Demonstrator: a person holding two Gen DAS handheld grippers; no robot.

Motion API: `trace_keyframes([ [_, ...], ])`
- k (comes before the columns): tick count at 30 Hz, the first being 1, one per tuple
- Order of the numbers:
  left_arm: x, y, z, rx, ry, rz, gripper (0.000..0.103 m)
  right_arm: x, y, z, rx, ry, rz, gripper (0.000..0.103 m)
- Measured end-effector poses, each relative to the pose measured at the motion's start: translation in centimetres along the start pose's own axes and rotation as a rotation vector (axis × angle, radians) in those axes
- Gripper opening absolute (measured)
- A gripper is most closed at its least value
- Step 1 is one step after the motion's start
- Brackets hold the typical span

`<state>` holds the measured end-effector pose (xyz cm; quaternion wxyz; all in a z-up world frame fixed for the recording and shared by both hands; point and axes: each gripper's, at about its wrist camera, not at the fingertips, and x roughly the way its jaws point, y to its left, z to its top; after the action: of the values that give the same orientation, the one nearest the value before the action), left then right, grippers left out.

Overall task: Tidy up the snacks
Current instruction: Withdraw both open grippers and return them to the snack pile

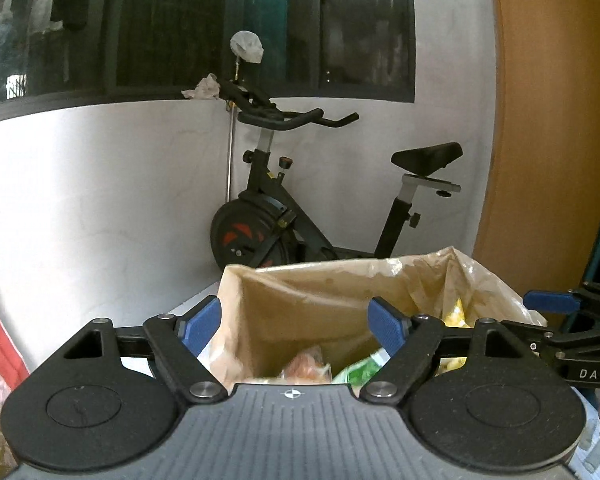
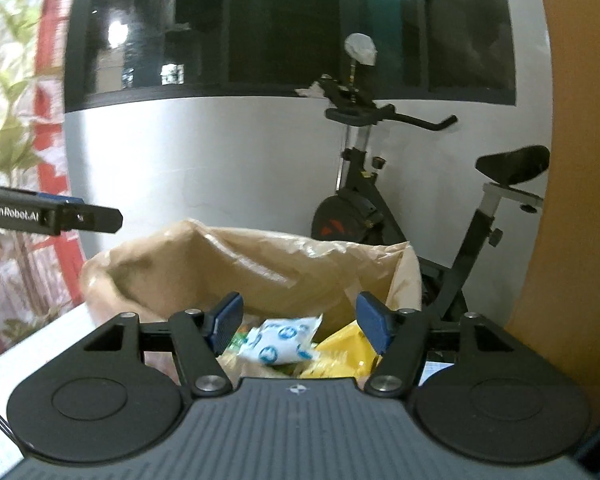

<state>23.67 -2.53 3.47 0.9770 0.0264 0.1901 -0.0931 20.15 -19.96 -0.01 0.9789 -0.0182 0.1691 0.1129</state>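
An open brown paper bag (image 1: 300, 296) (image 2: 236, 264) stands on a white table, right in front of both grippers. My left gripper (image 1: 296, 328) is open over the bag's mouth with nothing between its blue pads. Below it lie an orange packet (image 1: 306, 364), a green packet (image 1: 360, 370) and a yellow one (image 1: 454, 312). My right gripper (image 2: 300, 324) is open too. A white packet with blue dots (image 2: 280, 342) lies in the bag beneath its fingers, untouched by the pads, next to a yellow packet (image 2: 340, 350). Each gripper shows at the edge of the other's view.
An exercise bike (image 1: 284, 216) (image 2: 380, 208) stands behind the bag against a white wall under a dark window. A wooden panel (image 1: 548, 120) rises at the right. A red patterned curtain (image 2: 28, 120) hangs at the left. The white table top (image 2: 36, 344) runs leftward.
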Motion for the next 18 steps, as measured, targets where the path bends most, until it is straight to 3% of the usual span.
trace_keyframes([
  [8,-3.6,1.3,-4.0,-0.024,0.029,0.024,0.082,-2.3,1.7,-2.4,-0.022,-0.009,0.041,0.066],
  [18,-5.8,2.4,-9.5,-0.136,0.089,0.065,0.082,-3.9,2.4,-6.9,-0.001,0.007,0.041,0.066],
])
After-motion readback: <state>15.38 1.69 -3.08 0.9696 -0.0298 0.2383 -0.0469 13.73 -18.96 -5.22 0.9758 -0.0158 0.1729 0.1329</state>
